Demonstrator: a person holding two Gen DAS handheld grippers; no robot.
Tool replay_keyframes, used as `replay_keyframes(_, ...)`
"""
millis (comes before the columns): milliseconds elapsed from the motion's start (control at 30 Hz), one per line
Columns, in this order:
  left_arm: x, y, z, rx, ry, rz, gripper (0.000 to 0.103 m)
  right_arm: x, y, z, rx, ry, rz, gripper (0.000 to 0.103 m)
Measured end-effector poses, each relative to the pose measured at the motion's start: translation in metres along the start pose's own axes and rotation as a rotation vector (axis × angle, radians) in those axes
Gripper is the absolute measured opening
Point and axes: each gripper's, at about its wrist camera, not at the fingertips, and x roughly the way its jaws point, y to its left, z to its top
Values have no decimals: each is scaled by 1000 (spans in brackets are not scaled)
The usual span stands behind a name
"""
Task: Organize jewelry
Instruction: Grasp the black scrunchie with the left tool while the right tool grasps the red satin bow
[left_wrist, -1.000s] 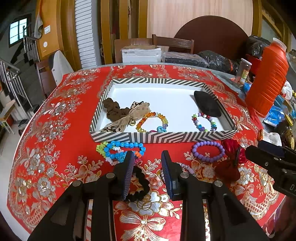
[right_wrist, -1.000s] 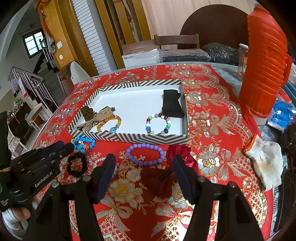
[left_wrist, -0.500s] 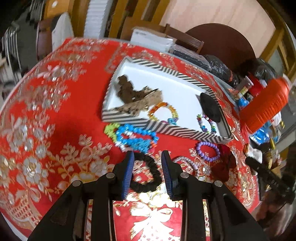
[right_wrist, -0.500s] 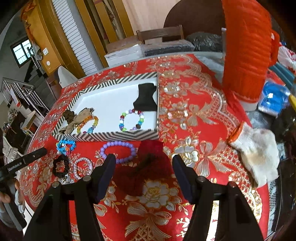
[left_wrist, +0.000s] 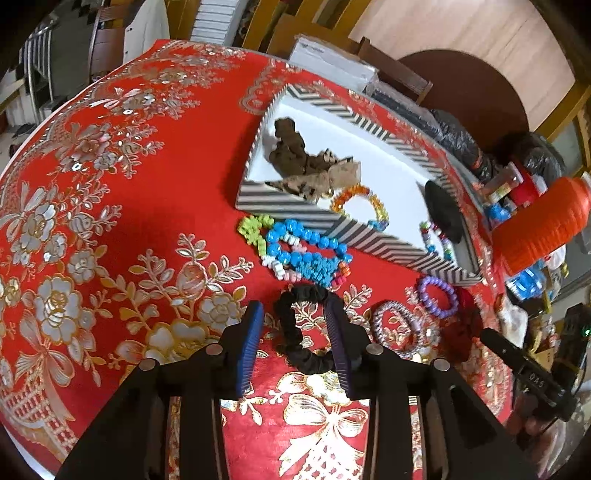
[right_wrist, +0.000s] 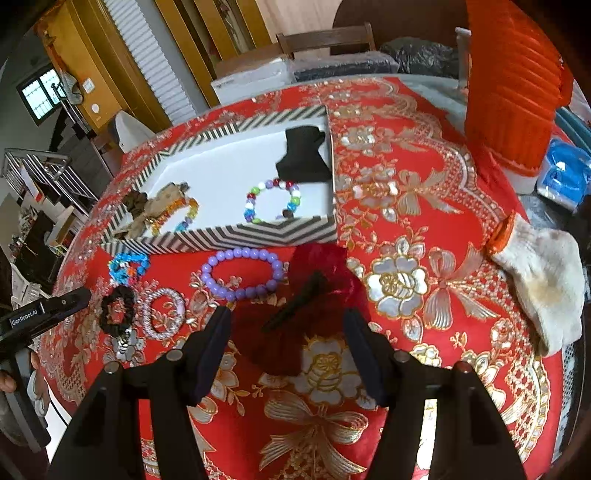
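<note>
A striped tray (left_wrist: 295, 212) (right_wrist: 258, 236) on the red cloth holds a brown scrunchie, a tan bow, bead bracelets and a black pouch. In front of it lie blue beads (left_wrist: 306, 251), a purple bead bracelet (right_wrist: 242, 273), a silver coil band (right_wrist: 162, 314), a black scrunchie (left_wrist: 295, 332) (right_wrist: 118, 312) and a dark red bow clip (right_wrist: 310, 295). My left gripper (left_wrist: 293, 314) is open, its jaws on either side of the black scrunchie. My right gripper (right_wrist: 288, 321) is open wide around the red bow clip.
An orange jug (right_wrist: 513, 81) stands at the right. A white glove (right_wrist: 546, 280) lies at the right table edge. Blue packets, bags and boxes crowd the far side. Chairs stand behind the table.
Both grippers have tilted and moved closer to the table. The left one now straddles the black scrunchie; the right one has closed in on the red bow clip.
</note>
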Motion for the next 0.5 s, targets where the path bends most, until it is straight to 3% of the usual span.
replay_keyframes(133, 10, -4, -3, 27, 3, 60, 43, 4, -9, -1, 39, 19, -6, 67)
replay_keyframes(400, 23, -9, -1, 40, 14, 95, 43, 25, -9, 13, 72, 44, -2, 67)
replay_keyframes(500, 25, -11, 1, 50, 15, 101, 43, 35, -1, 17, 26, 43, -45, 67)
